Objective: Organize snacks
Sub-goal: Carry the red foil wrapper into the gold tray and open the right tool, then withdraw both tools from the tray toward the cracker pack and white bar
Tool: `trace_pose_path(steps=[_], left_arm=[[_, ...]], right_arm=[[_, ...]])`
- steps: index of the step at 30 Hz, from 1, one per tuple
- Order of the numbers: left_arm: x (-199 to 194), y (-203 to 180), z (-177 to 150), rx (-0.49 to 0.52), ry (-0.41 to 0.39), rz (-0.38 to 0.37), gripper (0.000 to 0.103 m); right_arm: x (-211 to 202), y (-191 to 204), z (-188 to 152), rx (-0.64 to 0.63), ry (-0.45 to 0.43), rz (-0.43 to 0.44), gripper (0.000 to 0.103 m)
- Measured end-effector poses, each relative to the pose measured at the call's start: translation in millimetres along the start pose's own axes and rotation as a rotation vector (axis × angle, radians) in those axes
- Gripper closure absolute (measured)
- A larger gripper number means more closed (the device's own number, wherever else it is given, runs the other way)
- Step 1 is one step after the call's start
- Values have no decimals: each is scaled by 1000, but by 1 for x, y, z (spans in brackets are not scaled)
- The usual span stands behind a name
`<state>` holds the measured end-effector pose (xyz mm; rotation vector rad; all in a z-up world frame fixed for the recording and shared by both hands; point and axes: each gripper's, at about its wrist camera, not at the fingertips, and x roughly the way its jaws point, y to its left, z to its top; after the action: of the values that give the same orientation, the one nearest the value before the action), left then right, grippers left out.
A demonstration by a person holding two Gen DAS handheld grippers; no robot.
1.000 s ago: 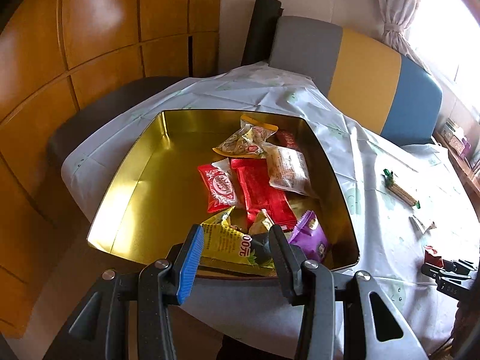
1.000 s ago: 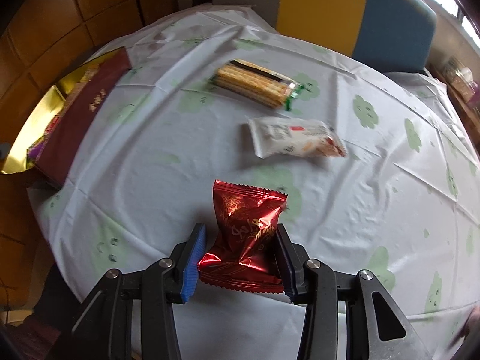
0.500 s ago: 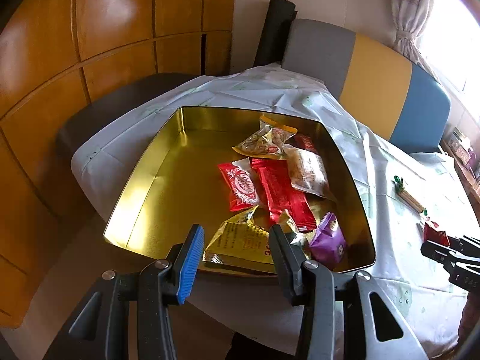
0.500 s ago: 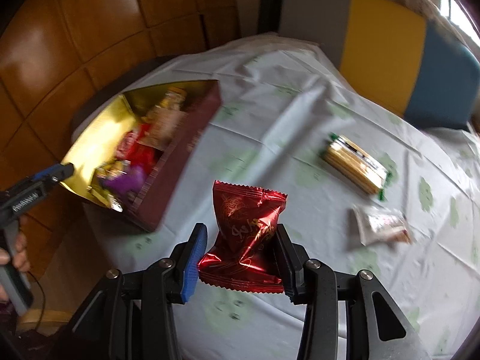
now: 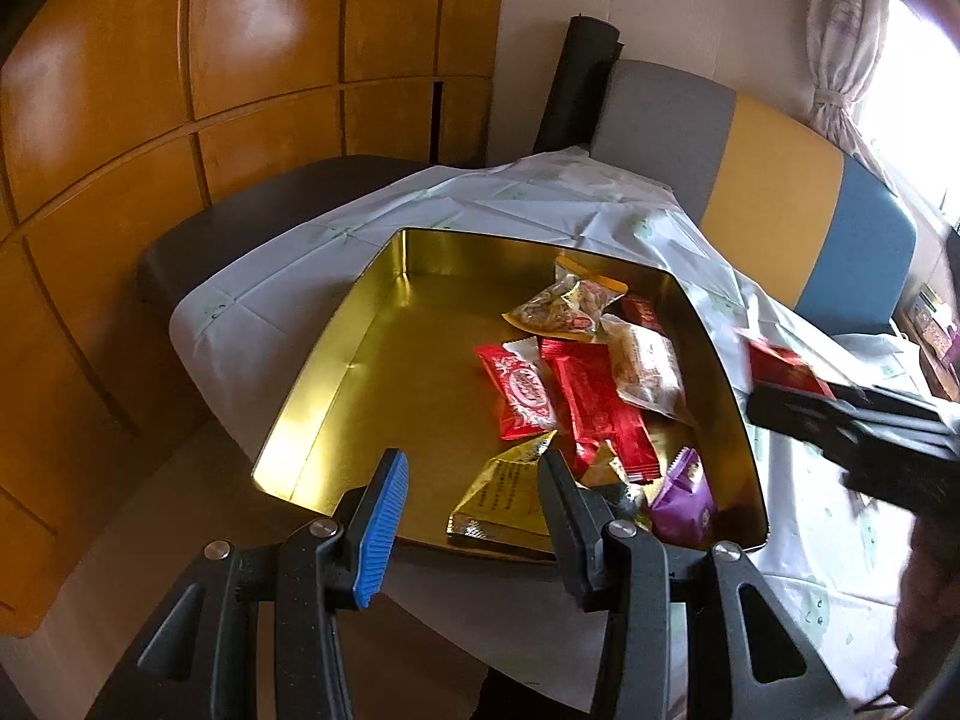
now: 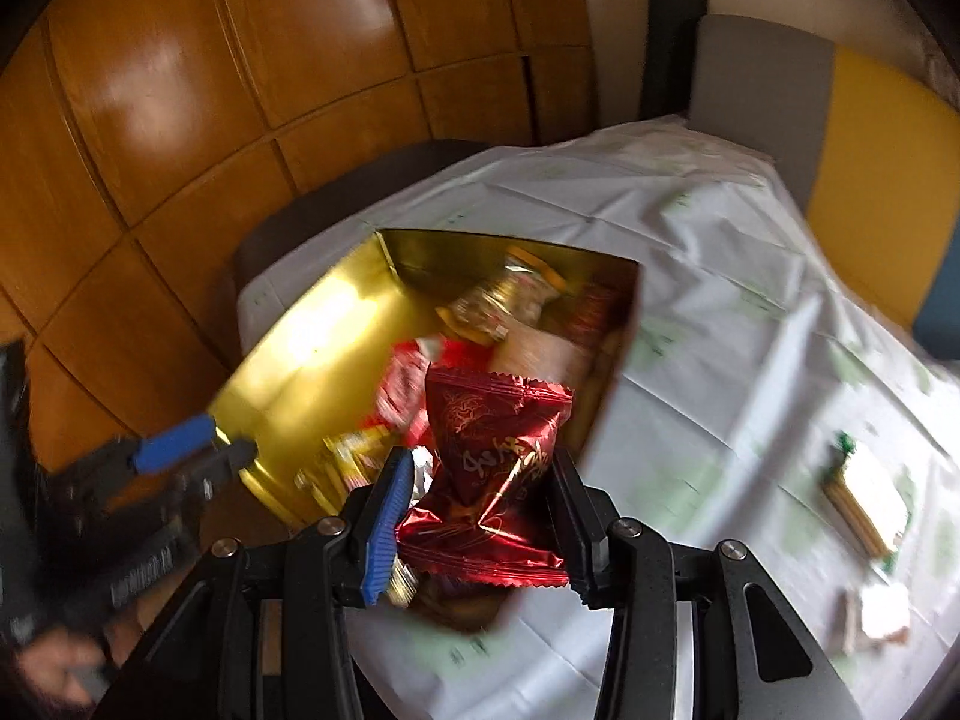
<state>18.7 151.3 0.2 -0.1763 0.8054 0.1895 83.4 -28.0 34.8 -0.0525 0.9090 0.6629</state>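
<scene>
A gold-lined tin point(image 5: 360, 324) sits on the white tablecloth and holds several snack packets: red ones point(image 5: 522, 390), a purple one point(image 5: 684, 504), a yellow one point(image 5: 504, 492) and a clear mixed bag point(image 5: 564, 300). My left gripper point(image 5: 473, 468) hovers open at the tin's near edge, with nothing between its fingers. My right gripper point(image 6: 480, 468) holds a shiny red snack packet point(image 6: 498, 456) over the tin's point(image 6: 312, 324) near right corner. Its jaws are opening, though both pads still touch the packet. The left wrist view shows that gripper point(image 5: 840, 414) and the packet point(image 5: 780, 366) entering from the right.
A pack of biscuit sticks point(image 6: 864, 498) and a white packet point(image 6: 882, 606) lie on the cloth to the right. A grey, yellow and blue chair back point(image 5: 774, 180) stands behind the table. Wooden panels point(image 5: 150, 120) and a dark seat point(image 5: 252, 210) lie to the left.
My right gripper has swung left and up with the red packet, from over the bare cloth to over the tin. My left gripper has drawn back a little from the tin.
</scene>
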Motion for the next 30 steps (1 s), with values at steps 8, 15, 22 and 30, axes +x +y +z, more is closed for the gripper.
trace_pose_path(steps=[8, 15, 22, 30], left_arm=[[2, 7, -2, -11, 9, 11, 57], [4, 7, -4, -13, 12, 12, 57], [-1, 1, -5, 3, 3, 5, 57], [-7, -8, -5, 29, -5, -2, 57]], right_arm=[[65, 12, -10, -16, 142, -16, 54], [43, 6, -14, 14, 90, 9, 53], [20, 6, -13, 31, 21, -3, 50], [-7, 2, -20, 25, -36, -42, 49]])
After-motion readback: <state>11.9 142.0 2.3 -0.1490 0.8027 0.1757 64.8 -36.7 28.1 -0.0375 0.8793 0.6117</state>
